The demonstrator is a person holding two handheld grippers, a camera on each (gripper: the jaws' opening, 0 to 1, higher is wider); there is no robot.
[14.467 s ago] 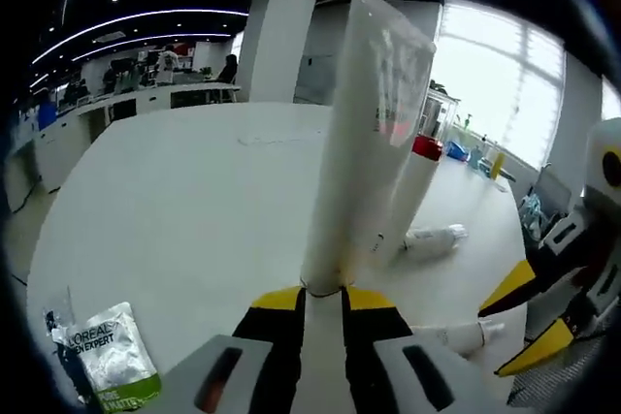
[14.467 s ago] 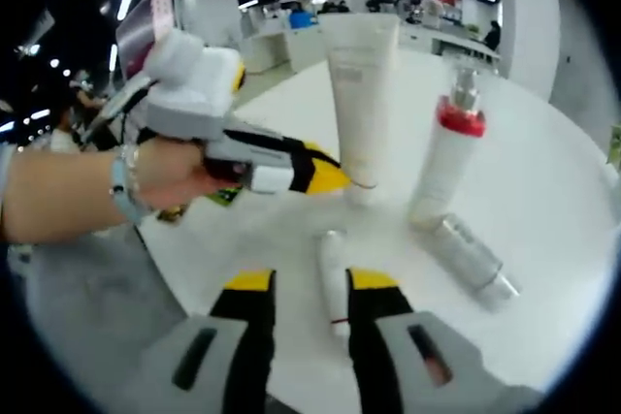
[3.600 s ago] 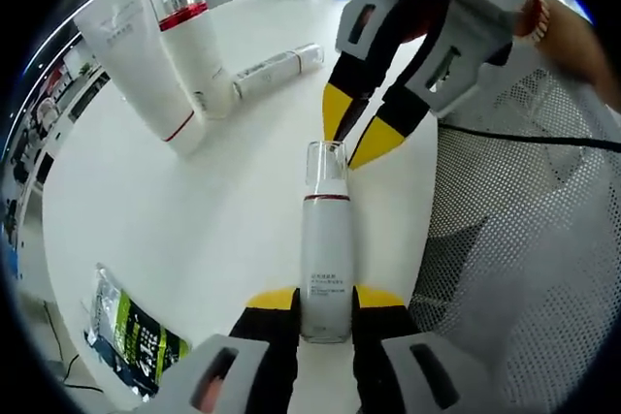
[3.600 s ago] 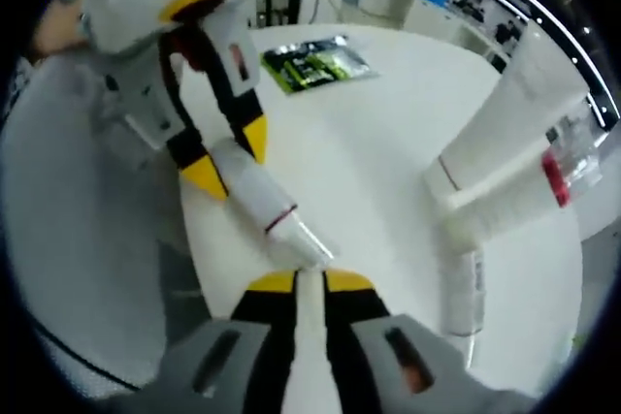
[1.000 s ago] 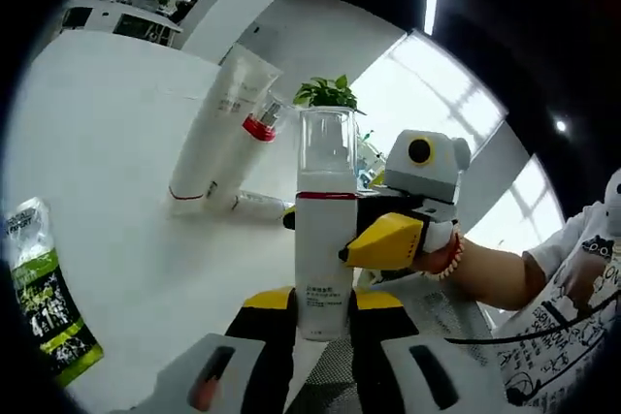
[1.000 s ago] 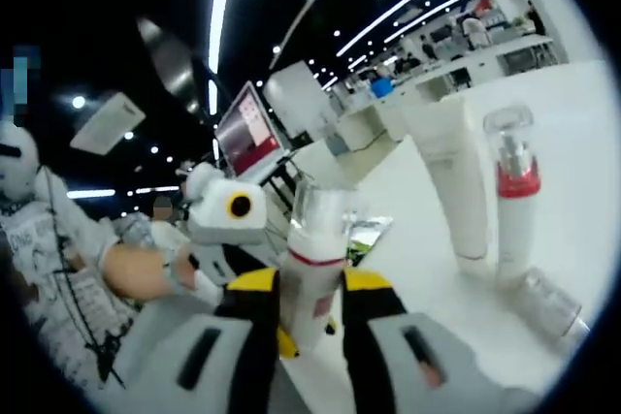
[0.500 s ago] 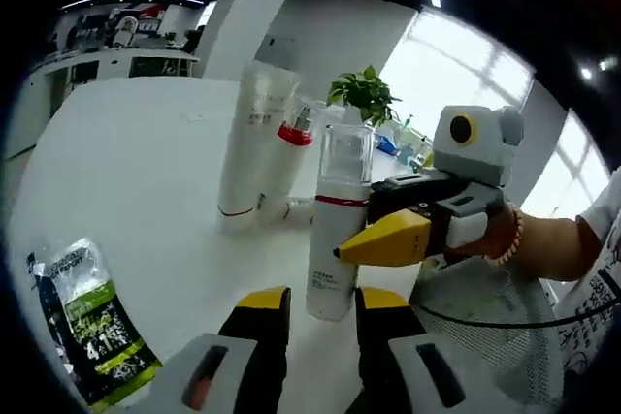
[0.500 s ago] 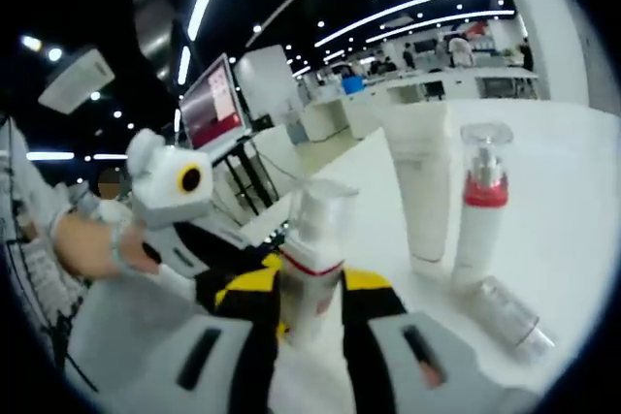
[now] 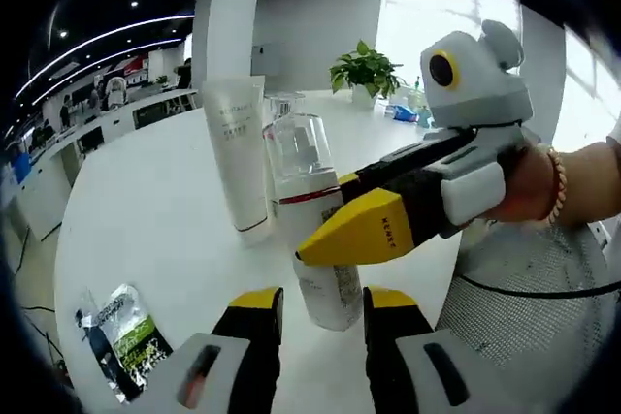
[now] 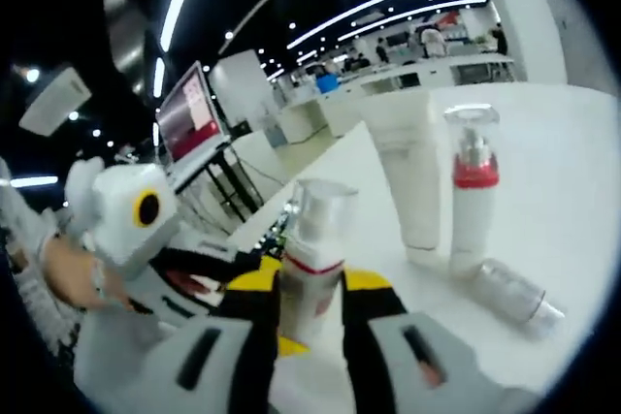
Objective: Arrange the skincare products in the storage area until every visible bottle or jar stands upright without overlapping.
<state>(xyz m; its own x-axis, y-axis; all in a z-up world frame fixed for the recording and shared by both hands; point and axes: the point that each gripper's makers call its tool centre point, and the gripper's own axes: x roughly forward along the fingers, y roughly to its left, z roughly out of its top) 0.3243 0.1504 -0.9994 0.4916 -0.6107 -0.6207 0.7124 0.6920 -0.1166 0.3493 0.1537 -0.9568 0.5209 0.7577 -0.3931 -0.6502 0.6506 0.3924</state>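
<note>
Left gripper view: left tool [image 9: 312,309] released, jaws flanking the pump bottle [image 9: 315,230] upright on the bench [image 9: 146,210]; right tool [image 9: 320,244] grasps it. One tube [image 9: 238,162] stands.

Right gripper view: right tool [image 10: 312,300] clamps the bottle. Red-collared bottle [image 10: 473,191] upright; one silver bottle [image 10: 512,293] lying. Next, probably: release, stand it up.

The yellow-tipped right gripper [image 9: 320,249] crosses in front of the white pump bottle with the clear cap [image 9: 310,215], covering its middle, so the label's mostly unreadable. A clear-capped pump bottle [image 9: 281,104] hides behind the tall white tube [image 9: 238,157]. Small print on the green-and-white sachet [image 9: 131,336] is way too tiny to read.
</note>
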